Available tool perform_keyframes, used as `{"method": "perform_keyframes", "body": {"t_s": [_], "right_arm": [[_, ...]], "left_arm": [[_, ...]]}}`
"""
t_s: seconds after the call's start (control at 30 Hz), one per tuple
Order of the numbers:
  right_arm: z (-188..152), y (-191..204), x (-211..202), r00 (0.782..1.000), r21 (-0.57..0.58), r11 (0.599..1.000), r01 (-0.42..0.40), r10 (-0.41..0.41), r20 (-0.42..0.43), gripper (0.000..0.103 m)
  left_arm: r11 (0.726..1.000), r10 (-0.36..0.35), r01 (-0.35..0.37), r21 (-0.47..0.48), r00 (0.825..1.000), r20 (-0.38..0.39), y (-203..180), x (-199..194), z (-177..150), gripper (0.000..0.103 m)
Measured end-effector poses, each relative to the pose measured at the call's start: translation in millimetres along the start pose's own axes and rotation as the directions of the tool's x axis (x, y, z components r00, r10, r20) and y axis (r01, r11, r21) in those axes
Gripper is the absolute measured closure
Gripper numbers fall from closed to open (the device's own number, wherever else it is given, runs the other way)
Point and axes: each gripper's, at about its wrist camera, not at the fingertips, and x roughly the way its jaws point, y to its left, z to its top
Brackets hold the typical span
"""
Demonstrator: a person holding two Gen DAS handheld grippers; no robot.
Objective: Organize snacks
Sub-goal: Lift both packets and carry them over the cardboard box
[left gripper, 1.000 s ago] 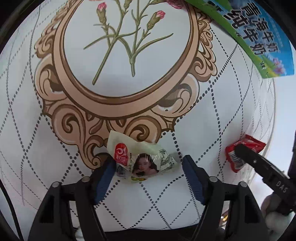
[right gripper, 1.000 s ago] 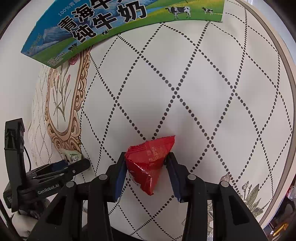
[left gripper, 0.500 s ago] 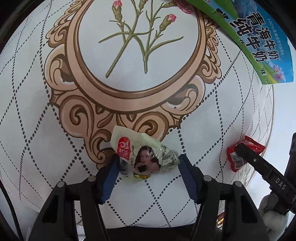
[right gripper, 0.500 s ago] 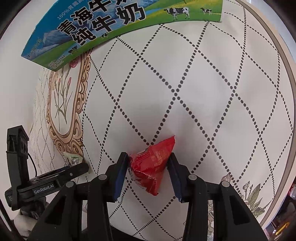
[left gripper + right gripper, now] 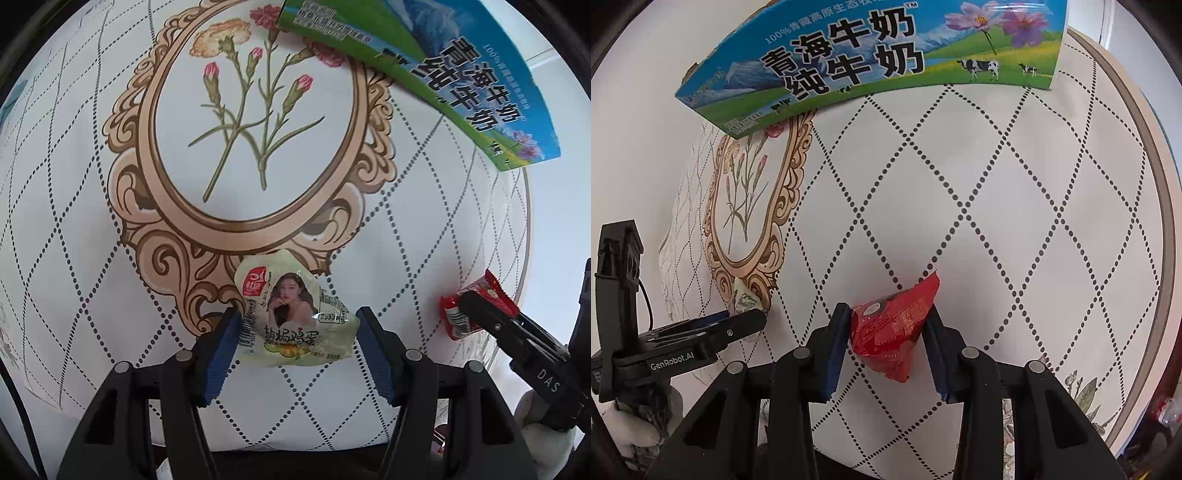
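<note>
My left gripper [image 5: 295, 332] is shut on a pale green egg snack packet [image 5: 291, 317] with a woman's picture, held just above the round patterned table [image 5: 92, 258]. My right gripper [image 5: 886, 332] is shut on a red snack packet [image 5: 894, 328], also lifted over the table. The red packet shows in the left wrist view [image 5: 469, 306] at the right, in the right gripper's fingers. The green packet shows in the right wrist view [image 5: 744, 301] at the left. A blue and green milk carton box [image 5: 871, 62] stands at the table's far side, ahead of both grippers.
The milk box also shows in the left wrist view [image 5: 461, 81] at the upper right. The table's brown rim [image 5: 1160, 206] curves down the right side. A flower medallion [image 5: 251, 129] is printed on the tablecloth ahead of the left gripper.
Both grippers have closed on their packets and lifted them. Both have moved forward, so the milk box looks larger and nearer in both views.
</note>
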Motion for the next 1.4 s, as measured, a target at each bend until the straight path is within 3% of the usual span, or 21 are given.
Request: {"method": "perform_keyframes", "body": {"t_s": [0.1,0.13,0.17,0.2,0.33,0.4,0.47,0.57,0.77,0.9,1.03,1.13,1.33,1.4], "right_arm": [[4.1,6.1,-11.5,1.0,-0.016,1.0,-0.018,0.018,0.018,0.062],[5.8,8.2,-16.0,0.999,-0.018,1.0,-0.025,0.026,0.025,0.062],[7.6,10.1,-21.1,0.999,-0.022,0.999,-0.035,0.035,0.032,0.062],[10.1,12.3,-26.6,0.998,-0.026,0.999,-0.042,0.043,0.041,0.062],[22.4,21.6,-46.9,0.994,-0.046,0.997,-0.068,0.072,0.08,0.062],[29.1,22.8,-50.4,0.994,-0.058,0.997,-0.053,0.059,0.094,0.062],[34.2,18.6,-50.9,0.993,-0.041,0.997,-0.063,0.067,0.096,0.062],[34.3,10.2,-53.3,0.992,-0.024,0.997,-0.074,0.076,0.096,0.062],[22.7,-4.4,-41.0,0.994,0.023,0.996,-0.089,0.087,0.062,0.062],[14.9,-9.2,-33.0,0.995,0.037,0.995,-0.089,0.087,0.04,0.062],[12.5,-9.4,-26.4,0.996,0.036,0.996,-0.08,0.079,0.032,0.062],[12.3,-9.4,-25.6,0.997,0.033,0.997,-0.077,0.075,0.033,0.062],[10.9,-10.2,-27.1,0.997,0.03,0.997,-0.074,0.073,0.032,0.062],[10.9,-10.7,-31.1,0.997,0.027,0.997,-0.073,0.072,0.039,0.062]], "left_arm": [[0.999,-0.03,0.03,0.02,0.999,0.033,-13.2,-22.2,5.6,0.043],[0.999,-0.04,0.039,0.029,0.998,0.044,-17.9,-29.0,7.9,0.055],[0.998,-0.045,0.043,0.042,0.998,0.051,-23.5,-35.6,10.3,0.075],[0.997,-0.062,0.059,0.056,0.997,0.052,-29.8,-41.8,13.7,0.077],[0.991,-0.064,0.056,0.12,0.996,0.061,-49.8,-50.2,29.0,0.074],[0.989,-0.105,0.105,0.103,0.994,-0.009,-46.2,-38.0,37.8,0.072],[0.989,-0.135,0.139,0.048,0.988,-0.08,-32.6,-25.1,43.7,0.064],[0.99,-0.143,0.143,-0.011,0.98,-0.141,-5.7,-5.3,29.6,0.052],[0.985,-0.174,0.17,-0.041,0.942,-0.286,5.8,25.7,-3.6,0.051],[0.987,-0.157,0.153,-0.038,0.924,-0.349,3.5,42.2,-21.8,0.043],[0.993,-0.115,0.114,-0.022,0.945,-0.307,-2.4,46.0,-24.0,0.044],[0.996,-0.079,0.087,0.019,0.965,-0.25,-7.8,38.2,-20.7,0.055],[0.995,-0.038,0.056,0.079,0.977,-0.212,-35.5,35.1,-8.0,0.064],[0.991,-0.045,0.071,0.109,0.973,-0.228,-42.2,36.4,-5.8,0.065]]}}
